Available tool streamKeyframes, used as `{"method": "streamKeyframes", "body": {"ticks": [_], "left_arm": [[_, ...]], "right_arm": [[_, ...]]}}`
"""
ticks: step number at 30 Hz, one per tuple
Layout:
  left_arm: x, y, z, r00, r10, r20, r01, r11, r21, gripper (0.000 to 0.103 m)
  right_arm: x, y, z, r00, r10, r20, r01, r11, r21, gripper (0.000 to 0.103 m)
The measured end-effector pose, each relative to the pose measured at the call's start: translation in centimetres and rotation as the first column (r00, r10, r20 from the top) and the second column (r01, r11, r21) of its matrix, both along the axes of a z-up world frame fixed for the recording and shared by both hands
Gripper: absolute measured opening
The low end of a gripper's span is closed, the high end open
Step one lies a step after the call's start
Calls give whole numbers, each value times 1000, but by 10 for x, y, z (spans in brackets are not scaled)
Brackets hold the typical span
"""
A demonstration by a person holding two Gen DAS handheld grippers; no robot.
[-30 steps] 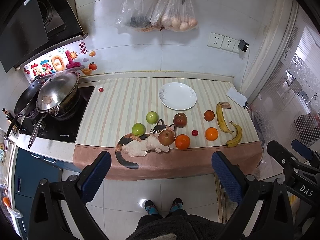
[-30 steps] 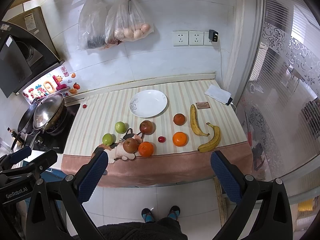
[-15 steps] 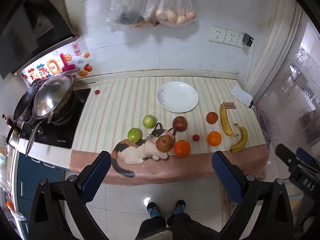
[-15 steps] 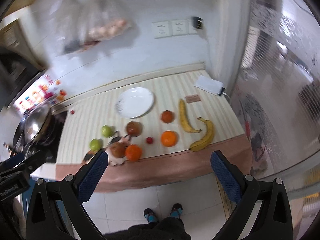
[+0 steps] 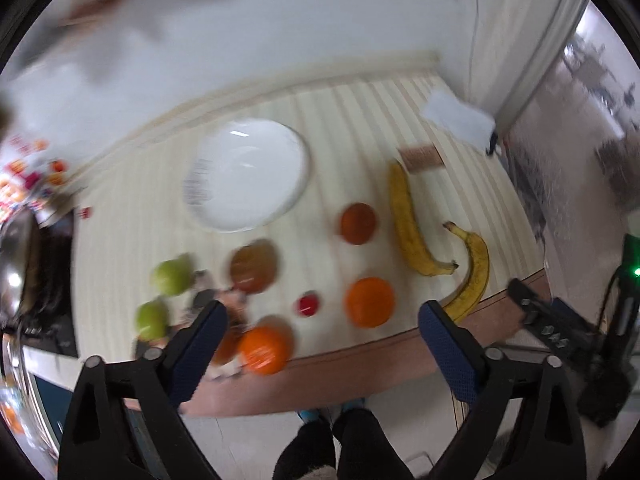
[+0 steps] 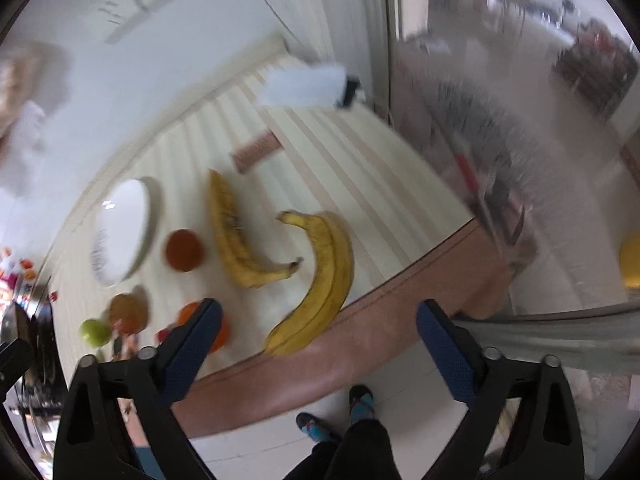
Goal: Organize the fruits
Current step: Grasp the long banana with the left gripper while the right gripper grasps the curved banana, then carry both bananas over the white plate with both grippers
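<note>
Fruits lie on a striped counter mat around a white plate (image 5: 248,172): two bananas (image 5: 412,228) (image 5: 472,276) at the right, oranges (image 5: 370,302) (image 5: 266,350), a dark orange (image 5: 357,223), a brown apple (image 5: 254,266), two green apples (image 5: 173,276) (image 5: 151,319) and a small red fruit (image 5: 308,305). My left gripper (image 5: 322,350) is open and empty above the counter's front edge. My right gripper (image 6: 318,344) is open and empty, close to the nearer banana (image 6: 320,280); the other banana (image 6: 236,236) and the plate (image 6: 122,232) lie beyond.
A stove with a pan (image 5: 16,276) is at the left. A white cloth (image 5: 458,120) and a small brown card (image 5: 420,158) lie at the mat's back right. A glass door (image 6: 520,120) stands right of the counter. My feet (image 6: 348,412) are on the floor below.
Both grippers have moved forward and rightward toward the counter; the fruits loom much larger. The views are motion-blurred. Both stay open and empty.
</note>
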State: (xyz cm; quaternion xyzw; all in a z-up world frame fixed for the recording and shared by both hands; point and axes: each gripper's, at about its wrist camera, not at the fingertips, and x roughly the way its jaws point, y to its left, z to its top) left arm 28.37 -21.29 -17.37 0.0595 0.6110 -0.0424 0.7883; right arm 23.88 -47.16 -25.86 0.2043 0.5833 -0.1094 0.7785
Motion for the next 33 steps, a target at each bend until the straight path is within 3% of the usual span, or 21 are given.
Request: {"method": "streamKeyframes", "body": {"ticks": [3,6,11,14,18,21,23,26,27,33], "left_arm": [[38,-33,-48,991,-21,-130,19,1000,-18,77],[64,-60,-88,975,-34,-221,30,999,-21,65],[90,-97,-133,960,-74,-272,90,995,46,62],[93,-122,-153,954,-133,-269,172,976,130,61],[94,-136,-174,944,-149,-293,209,960,186,61],[97,-142,-186,941,-145,-305,212,957,199,60],[101,-144,-194,939,-139,-316,208,958,198,50],[105,-142,-191,945,-114,-306,177,967,184,47],[106,-141,-190,948,-109,-297,172,966,191,37],[88,-140,-185,944,-150,-295,203,966,158,35]], "right_arm": [[20,-13,-43,998,-9,-65,12,999,49,72],[31,-20,-75,994,-11,-108,19,997,74,67],[33,-23,-107,988,16,-150,3,992,128,60],[32,-24,-111,992,33,-125,-17,992,124,52],[32,-25,-115,991,63,-118,-44,986,158,40],[31,-26,-114,986,73,-147,-55,990,127,40],[30,-29,-114,984,78,-159,-62,993,104,40],[25,-43,-108,982,68,-177,-53,995,89,40],[23,-47,-107,981,66,-183,-51,995,85,40],[22,-59,-103,972,79,-221,-68,996,61,40]]}}
